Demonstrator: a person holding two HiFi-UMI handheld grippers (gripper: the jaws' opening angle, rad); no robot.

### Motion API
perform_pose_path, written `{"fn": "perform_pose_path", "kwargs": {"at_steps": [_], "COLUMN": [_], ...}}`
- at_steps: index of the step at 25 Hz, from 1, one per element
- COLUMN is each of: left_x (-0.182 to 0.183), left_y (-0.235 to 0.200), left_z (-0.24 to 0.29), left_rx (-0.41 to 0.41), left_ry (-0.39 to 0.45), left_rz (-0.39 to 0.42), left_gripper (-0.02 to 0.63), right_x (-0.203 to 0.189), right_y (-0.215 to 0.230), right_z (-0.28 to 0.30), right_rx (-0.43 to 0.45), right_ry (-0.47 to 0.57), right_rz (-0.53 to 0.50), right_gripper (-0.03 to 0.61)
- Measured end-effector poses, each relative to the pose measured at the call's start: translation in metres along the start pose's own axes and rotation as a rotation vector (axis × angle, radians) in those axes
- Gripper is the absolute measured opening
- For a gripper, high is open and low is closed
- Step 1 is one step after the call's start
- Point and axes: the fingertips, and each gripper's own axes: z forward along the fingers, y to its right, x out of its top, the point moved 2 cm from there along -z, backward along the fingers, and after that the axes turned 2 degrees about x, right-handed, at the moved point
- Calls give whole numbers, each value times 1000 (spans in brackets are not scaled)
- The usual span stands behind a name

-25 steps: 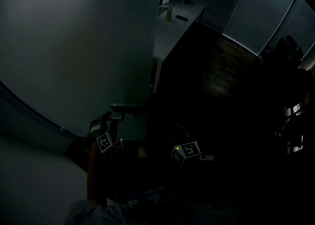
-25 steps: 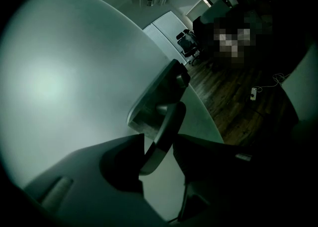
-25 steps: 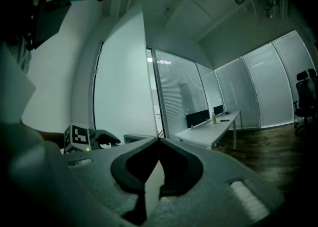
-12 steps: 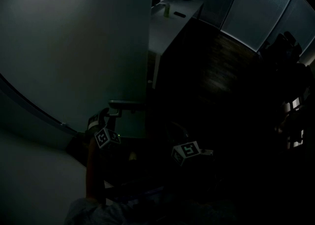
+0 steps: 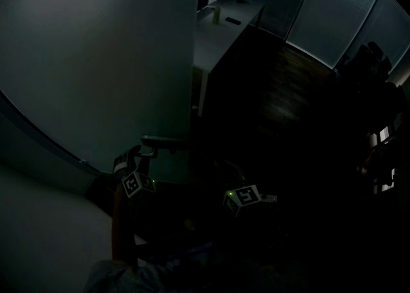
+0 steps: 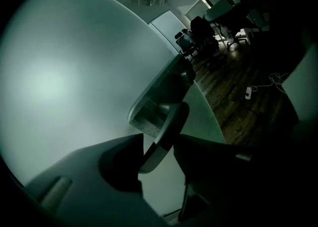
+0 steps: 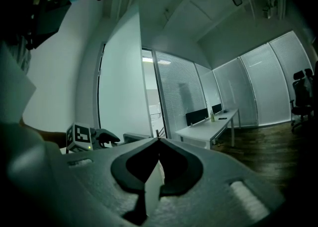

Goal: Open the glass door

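The room is dark. The frosted glass door [image 5: 96,61] fills the left of the head view, with its free edge near the middle. Its metal lever handle [image 5: 165,143] sticks out low on that edge. My left gripper [image 5: 142,154] is shut on this handle; in the left gripper view the lever [image 6: 161,136] runs between both jaws. My right gripper [image 7: 159,144] is shut and holds nothing. It hangs to the right of the left one, where its marker cube [image 5: 242,197] shows. In the right gripper view the door [image 7: 119,87] stands ahead on the left.
A long white desk [image 5: 224,25] with a small bottle and dark items stands beyond the door edge. Blind-covered glass walls [image 5: 333,22] close the room's far side. Office chairs [image 5: 371,61] stand at the right on the dark wooden floor [image 5: 288,93]. A cable lies on the floor [image 6: 248,92].
The door's edge and handle have shifted left in the head view, and my left gripper went with them, still on the handle. The right gripper has barely shifted.
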Motion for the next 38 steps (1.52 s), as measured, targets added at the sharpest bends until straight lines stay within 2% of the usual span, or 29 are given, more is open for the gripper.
{"fn": "perform_pose_path", "kwargs": {"at_steps": [14, 24, 38], "left_x": [-8, -19, -17], "left_y": [12, 21, 20], "left_z": [-33, -47, -55], "left_rx": [-16, -19, -28], "left_ry": [22, 40, 39], "left_rz": [20, 16, 34], "left_gripper": [193, 197, 196], "right_x": [-1, -7, -2], "right_y": [-17, -18, -14], "right_z": [-7, -2, 3], "right_rx": [22, 19, 25], "right_ry": [-5, -13, -23], "right_rz": [-12, -16, -13], "right_gripper": [2, 2, 2]}}
